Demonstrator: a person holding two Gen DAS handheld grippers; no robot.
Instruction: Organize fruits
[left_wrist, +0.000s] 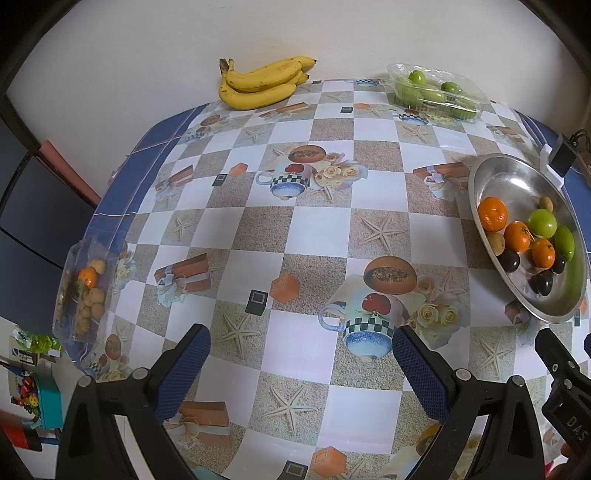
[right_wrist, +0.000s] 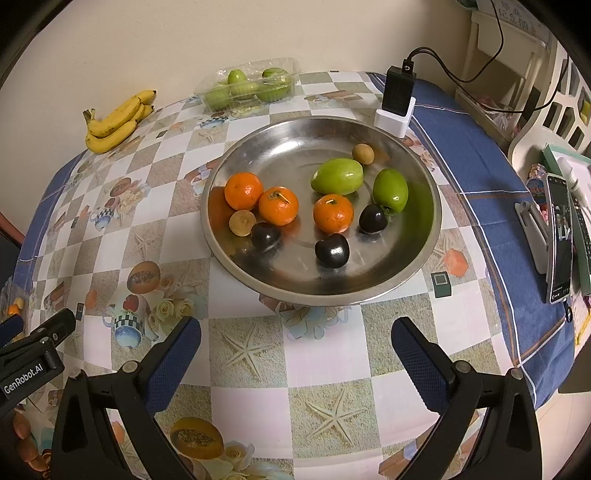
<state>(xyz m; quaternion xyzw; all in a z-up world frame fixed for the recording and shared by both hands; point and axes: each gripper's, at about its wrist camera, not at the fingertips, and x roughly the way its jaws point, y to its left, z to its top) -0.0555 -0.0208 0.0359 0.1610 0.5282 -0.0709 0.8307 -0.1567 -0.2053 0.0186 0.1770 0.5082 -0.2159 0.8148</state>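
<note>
A steel bowl (right_wrist: 417, 258) stands on the table and holds three oranges (right_wrist: 277, 205), two green fruits (right_wrist: 337, 176), three dark plums (right_wrist: 331, 250) and two small brown fruits (right_wrist: 242, 221). It also shows at the right of the left wrist view (left_wrist: 491, 184). A bunch of bananas (left_wrist: 260, 83) lies at the far edge by the wall. My left gripper (left_wrist: 301, 363) is open and empty above the table. My right gripper (right_wrist: 295, 354) is open and empty, just in front of the bowl.
A clear tray of green fruits (left_wrist: 436, 90) stands at the far right. A clear box (left_wrist: 83, 288) with small brown fruits and an orange sits at the left table edge. A black device in a white stand (right_wrist: 397, 99), a phone (right_wrist: 559, 236) and clutter are to the right.
</note>
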